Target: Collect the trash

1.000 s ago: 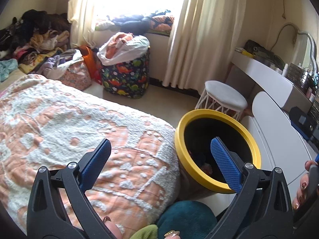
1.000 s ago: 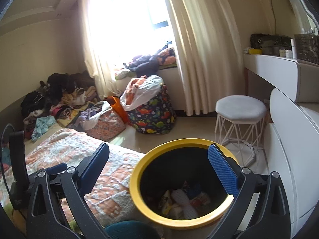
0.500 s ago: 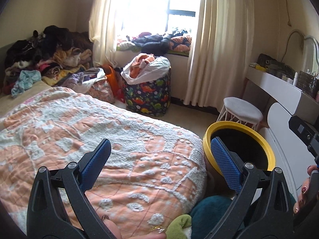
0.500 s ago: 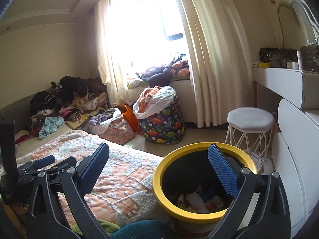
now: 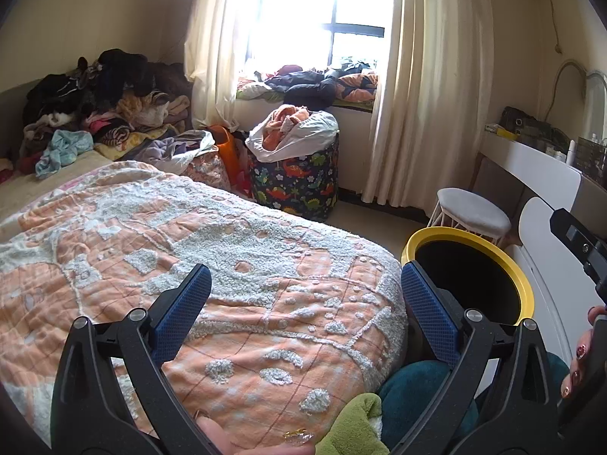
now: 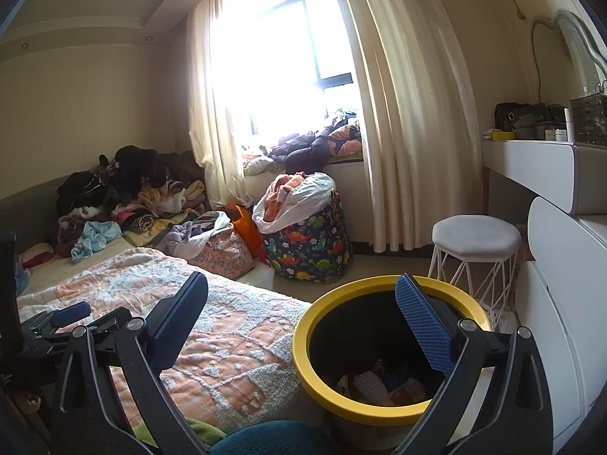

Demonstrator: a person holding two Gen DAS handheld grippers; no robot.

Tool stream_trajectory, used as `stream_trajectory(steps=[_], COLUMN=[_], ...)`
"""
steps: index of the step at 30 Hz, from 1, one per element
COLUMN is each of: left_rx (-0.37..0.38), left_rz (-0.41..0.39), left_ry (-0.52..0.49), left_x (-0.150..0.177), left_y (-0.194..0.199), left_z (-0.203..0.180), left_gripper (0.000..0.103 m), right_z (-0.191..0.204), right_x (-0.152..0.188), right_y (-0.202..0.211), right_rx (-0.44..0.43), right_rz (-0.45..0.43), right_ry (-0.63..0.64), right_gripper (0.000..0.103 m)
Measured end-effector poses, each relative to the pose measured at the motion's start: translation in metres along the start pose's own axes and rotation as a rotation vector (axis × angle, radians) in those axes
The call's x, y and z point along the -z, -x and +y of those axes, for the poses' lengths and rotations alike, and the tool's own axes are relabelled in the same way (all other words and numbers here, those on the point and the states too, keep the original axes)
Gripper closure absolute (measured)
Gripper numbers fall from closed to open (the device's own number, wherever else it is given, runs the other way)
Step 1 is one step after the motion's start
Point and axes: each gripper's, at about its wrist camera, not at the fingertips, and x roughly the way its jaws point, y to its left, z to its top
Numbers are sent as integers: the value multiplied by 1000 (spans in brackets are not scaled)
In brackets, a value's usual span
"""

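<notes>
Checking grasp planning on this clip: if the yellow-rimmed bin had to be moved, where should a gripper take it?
Judging by shape, pinch the yellow-rimmed bin by its rim, from above, one finger inside and one outside. The round body looks too wide for the open right gripper, and the near rim is unobstructed.

Bright window between cream curtains — a quilted bed, white stool, pale floor.

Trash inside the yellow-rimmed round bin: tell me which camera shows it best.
The right wrist view. It looks down past the yellow-rimmed round bin rim onto the crumpled wrappers and scraps at its bottom. The left wrist view shows the same bin beside the bed, but its inside is just black, no trash visible.
</notes>
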Motion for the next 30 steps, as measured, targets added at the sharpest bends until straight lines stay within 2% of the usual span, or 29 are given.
stream_trajectory(steps=[30], left_rx=[-9], left_rz=[-1], left_ry=[-1], left_x=[2], left_y=[2], left_z=[-1], left_gripper=[11], right_z=[-4], right_x=[1], right_y=[0], right_rx=[9], right_rz=[-7], right_ry=[-6], right_gripper=[7])
